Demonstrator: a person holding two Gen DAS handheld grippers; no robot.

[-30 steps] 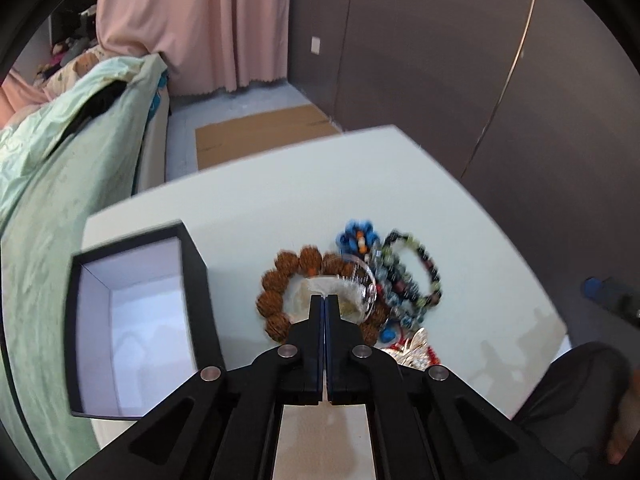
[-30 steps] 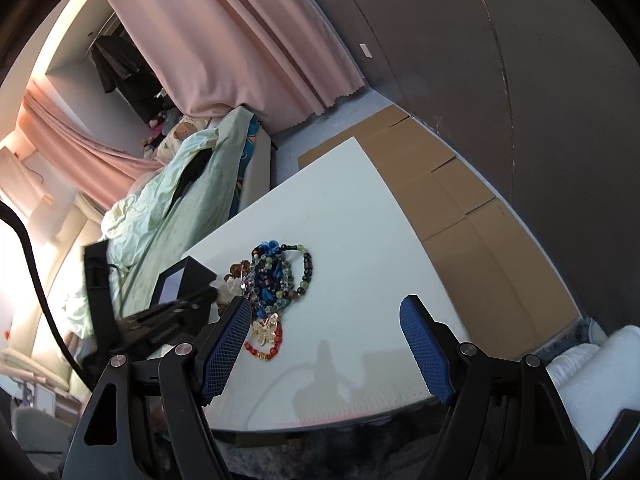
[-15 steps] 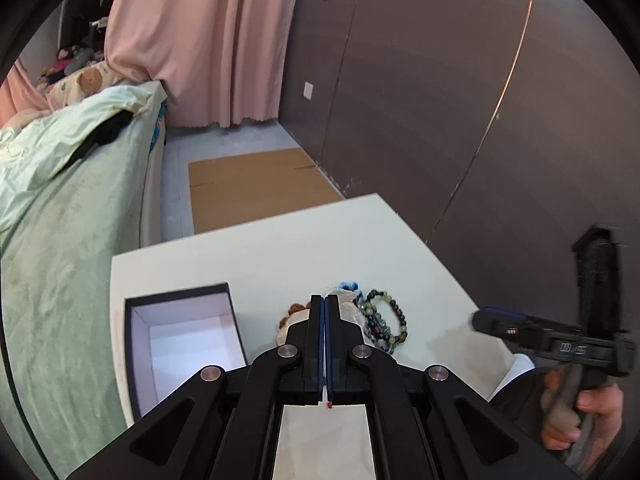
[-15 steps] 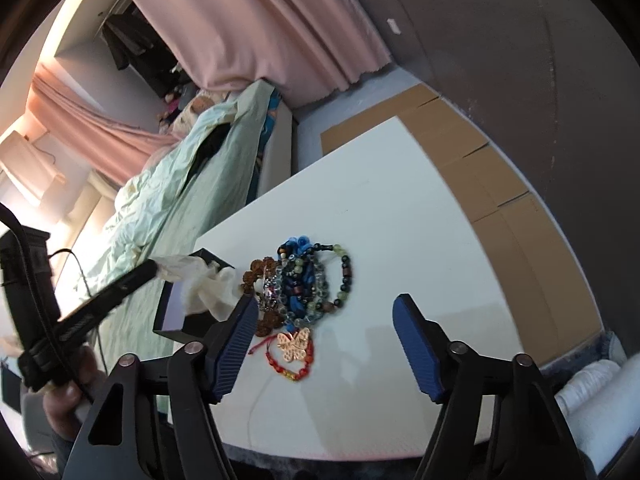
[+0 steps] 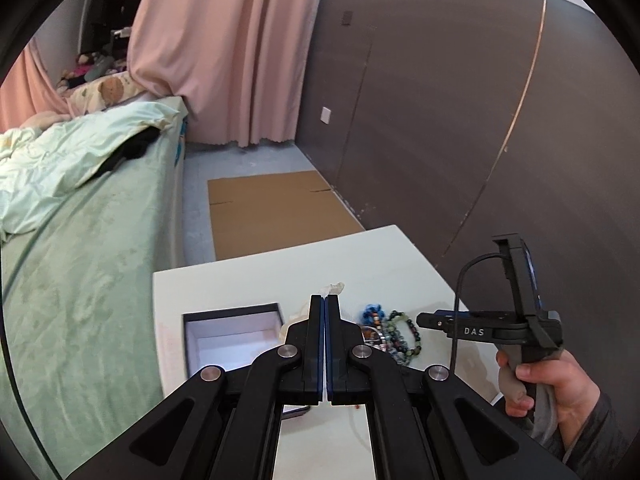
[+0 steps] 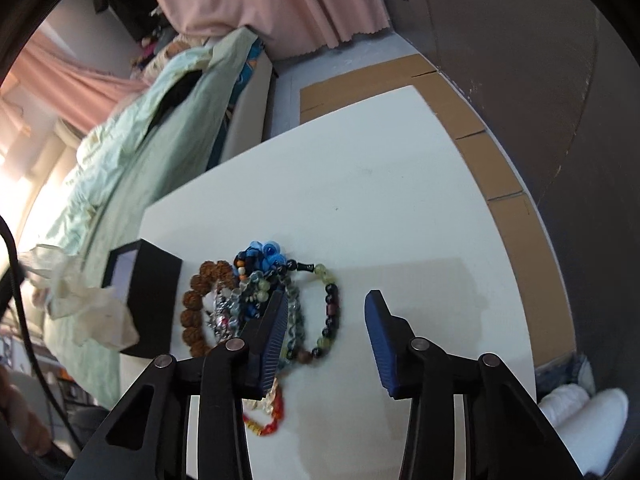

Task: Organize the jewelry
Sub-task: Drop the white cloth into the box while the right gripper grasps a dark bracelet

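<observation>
A pile of beaded bracelets (image 6: 264, 300) lies on the white table (image 6: 380, 208): a brown seed one (image 6: 192, 312), a blue one (image 6: 262, 254), a green and dark bead one (image 6: 330, 312) and a red one (image 6: 268, 420). An open black jewelry box (image 5: 230, 340) with a white lining stands left of the pile; it also shows in the right wrist view (image 6: 150, 300). My left gripper (image 5: 325, 300) is shut on a cream cloth pouch (image 6: 92, 308), held above the table; its tip shows in the left wrist view (image 5: 332, 289). My right gripper (image 6: 326, 312) is open and empty just above the bracelets.
A bed with a green cover (image 5: 80, 240) runs along the table's left side. Flattened cardboard (image 5: 272, 208) lies on the floor beyond the table. A dark wall (image 5: 460, 120) stands on the right and a pink curtain (image 5: 224, 52) at the back.
My left gripper has risen from the bracelet pile, lifting the cream pouch clear of the table. My right gripper has moved in closer over the bracelets.
</observation>
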